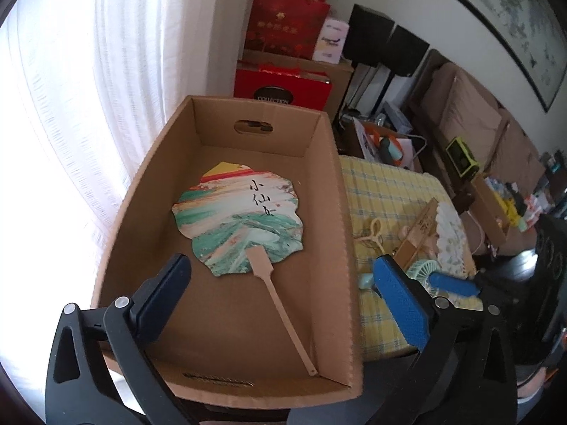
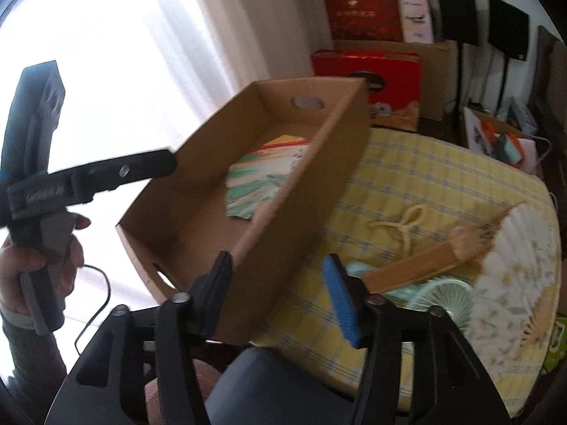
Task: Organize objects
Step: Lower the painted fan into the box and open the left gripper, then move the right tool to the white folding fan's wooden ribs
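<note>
Cardboard box [image 1: 340, 191] holds our painted paddle fan [image 1: 241, 219] flat on its floor. Our left gripper [image 1: 283, 283] gapes wide above it, empty; our right gripper [image 2: 280, 294], parted and empty, straddles the box's right wall near the folding fan [image 2: 496, 258].

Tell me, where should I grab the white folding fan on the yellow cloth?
Probably by the tan wooden sticks of the white folding fan, not the spread paper leaf. They lie flat on the yellow cloth, bundled narrow, so come from above with the jaws across them. The mint hand fan crowds the near side.
</note>
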A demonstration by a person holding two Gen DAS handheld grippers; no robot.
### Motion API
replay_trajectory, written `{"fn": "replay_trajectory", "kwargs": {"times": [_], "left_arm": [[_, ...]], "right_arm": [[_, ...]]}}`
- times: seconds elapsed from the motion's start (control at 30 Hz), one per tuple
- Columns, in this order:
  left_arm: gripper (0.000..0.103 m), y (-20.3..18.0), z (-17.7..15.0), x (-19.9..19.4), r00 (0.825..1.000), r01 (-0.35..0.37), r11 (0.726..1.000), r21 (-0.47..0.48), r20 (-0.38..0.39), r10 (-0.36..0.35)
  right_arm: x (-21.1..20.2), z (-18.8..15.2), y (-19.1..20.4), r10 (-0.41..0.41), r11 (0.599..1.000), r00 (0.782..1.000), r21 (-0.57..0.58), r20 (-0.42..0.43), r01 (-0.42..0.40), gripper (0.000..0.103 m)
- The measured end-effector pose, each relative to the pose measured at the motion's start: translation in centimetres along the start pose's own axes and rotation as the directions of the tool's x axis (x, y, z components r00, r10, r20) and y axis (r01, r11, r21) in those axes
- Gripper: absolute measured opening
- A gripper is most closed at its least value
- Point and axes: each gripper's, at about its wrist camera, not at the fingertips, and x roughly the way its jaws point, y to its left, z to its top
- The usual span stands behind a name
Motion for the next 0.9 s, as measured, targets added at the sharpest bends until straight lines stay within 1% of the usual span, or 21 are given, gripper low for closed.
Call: {"fn": "replay_trajectory", "kwargs": {"times": [0.07,0.1,0.13,0.17,0.3,0.53,0.7,0.9], "left_arm": [[0.103,-0.9,-0.3,-0.1,1.000,0.000,1.000,0.014,0.005,0.000],[0.103,-1.5,-0.5,-0.1,1.000,0.002,1.000,0.023,0.006,-0.002],[0.103,-2.0,-0.7,-0.1,1.000,0.003,1.000,0.022,0.004,-0.003],[0.103,-2.6,-0.8,-0.1,1.000,0.015,0.999,0.030,0.000,-0.015],[0.103,-5.1,-1.4,0.1,0.999,0.048,0.996,0.076,0.001,-0.048],[0.103,-9.5,-2.2,1.3,0.993,0.119,0.985,0.127,-0.036,-0.115],[0.103,-12.2,-2.9,2.7,0.990,0.135,0.980,0.143,-0.057,-0.128],[0.103,-15.5,-3.9,5.1,0.978,0.195,0.968,0.157,-0.104,-0.180]], "right_arm": [[-0.9,-0.2,-0.8,-0.022,1.000,1.000,0.008,0.019,0.022,0.072],[-1.5,-0.3,-1.3,-0.039,0.999,0.999,0.013,0.032,0.039,0.075],[-1.9,-0.4,-1.7,-0.051,0.999,0.998,0.017,0.041,0.051,0.083],[-2.5,-0.6,-2.4,-0.072,0.997,0.996,0.025,0.052,0.071,0.086],[-4.2,-1.0,-5.1,-0.129,0.990,0.989,0.066,0.065,0.125,0.086],[-7.2,-2.5,-10.4,-0.221,0.966,0.972,0.154,0.082,0.207,0.086],[-9.1,-4.4,-14.4,-0.303,0.934,0.949,0.225,0.084,0.278,0.086],[-10.6,-6.9,-19.3,-0.355,0.894,0.932,0.319,0.076,0.315,0.086]]}}
